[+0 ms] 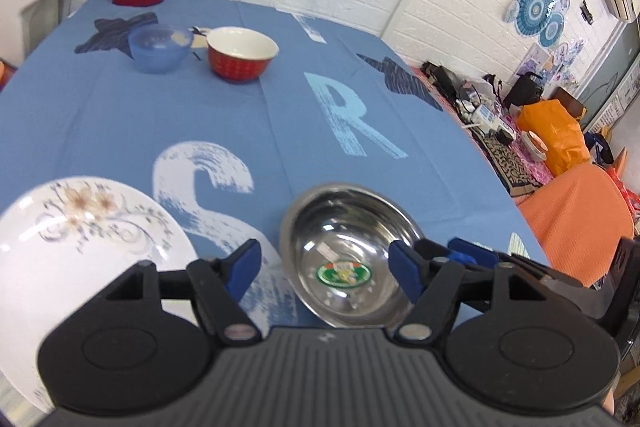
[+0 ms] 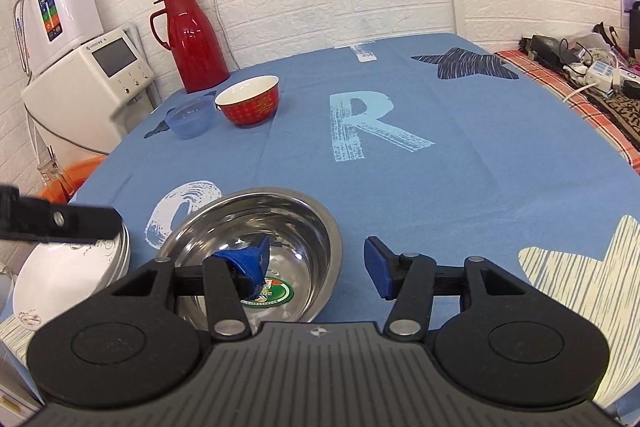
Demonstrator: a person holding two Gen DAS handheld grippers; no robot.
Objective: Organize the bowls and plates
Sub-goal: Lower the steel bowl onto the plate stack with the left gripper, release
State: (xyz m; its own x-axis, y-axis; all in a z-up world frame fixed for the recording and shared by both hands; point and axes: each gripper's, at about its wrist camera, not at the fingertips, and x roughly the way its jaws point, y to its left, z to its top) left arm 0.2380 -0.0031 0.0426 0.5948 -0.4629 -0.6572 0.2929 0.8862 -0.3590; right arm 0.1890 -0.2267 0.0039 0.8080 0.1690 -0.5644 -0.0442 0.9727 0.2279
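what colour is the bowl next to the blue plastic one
Red outside with a gold pattern, white inside; the red bowl shows best in the right wrist view.

The white floral-patterned ceramic plate runs off the left wrist view's left edge, its near part hidden behind the gripper body. In the right wrist view, the shiny round steel bowl has its near rim covered by the gripper, and the sticker's print inside is too small to read.

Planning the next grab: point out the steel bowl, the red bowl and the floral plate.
steel bowl point(image 2: 256, 223): right wrist view, inner wall.
red bowl point(image 1: 236, 65): left wrist view, outer side.
floral plate point(image 1: 60, 251): left wrist view, white centre.
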